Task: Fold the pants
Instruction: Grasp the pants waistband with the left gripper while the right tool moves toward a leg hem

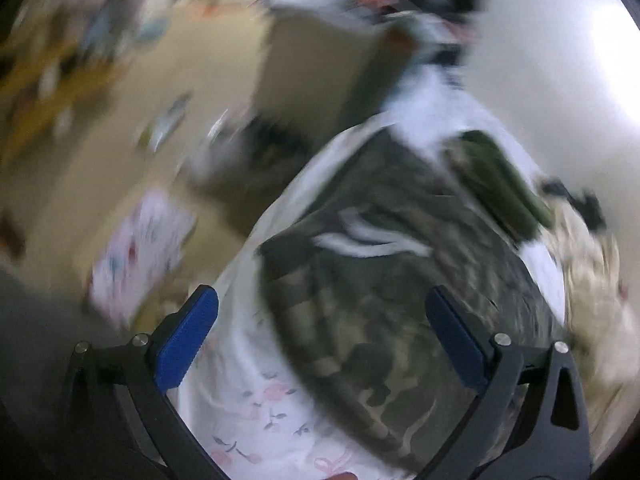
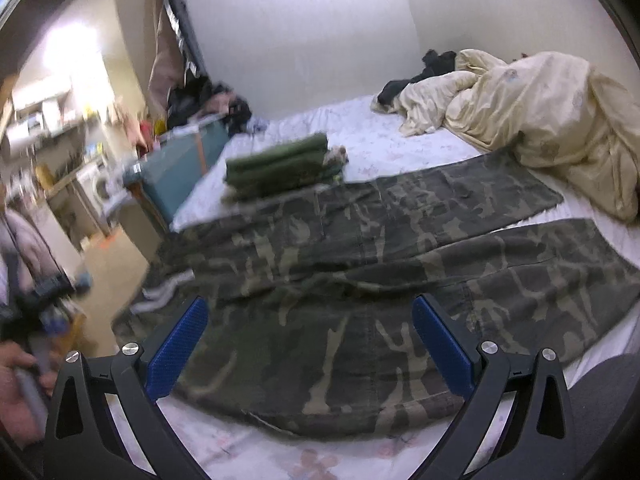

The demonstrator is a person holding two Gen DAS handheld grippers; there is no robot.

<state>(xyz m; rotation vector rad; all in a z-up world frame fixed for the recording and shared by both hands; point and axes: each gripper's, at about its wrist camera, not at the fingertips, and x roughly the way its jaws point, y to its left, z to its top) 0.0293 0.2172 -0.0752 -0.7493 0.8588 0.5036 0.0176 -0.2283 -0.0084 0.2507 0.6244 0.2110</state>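
Camouflage pants (image 2: 360,256) lie spread flat on the bed, waist toward the left edge, both legs running to the right with a strip of sheet between them. My right gripper (image 2: 310,314) is open above the waist and seat area, nothing between its blue pads. The left wrist view is blurred; there the same pants (image 1: 384,280) lie on the white floral sheet (image 1: 248,400), white drawstrings (image 1: 360,240) showing near the waist. My left gripper (image 1: 320,308) is open above the bed's edge, its left pad (image 1: 188,336) over the sheet, empty.
A stack of folded green clothes (image 2: 280,164) sits on the bed beyond the pants. A cream duvet (image 2: 540,120) is heaped at the far right. A blue-green box (image 2: 188,164) stands beside the bed, the floor (image 1: 120,140) holding scattered items. A hand (image 2: 16,384) shows at the lower left.
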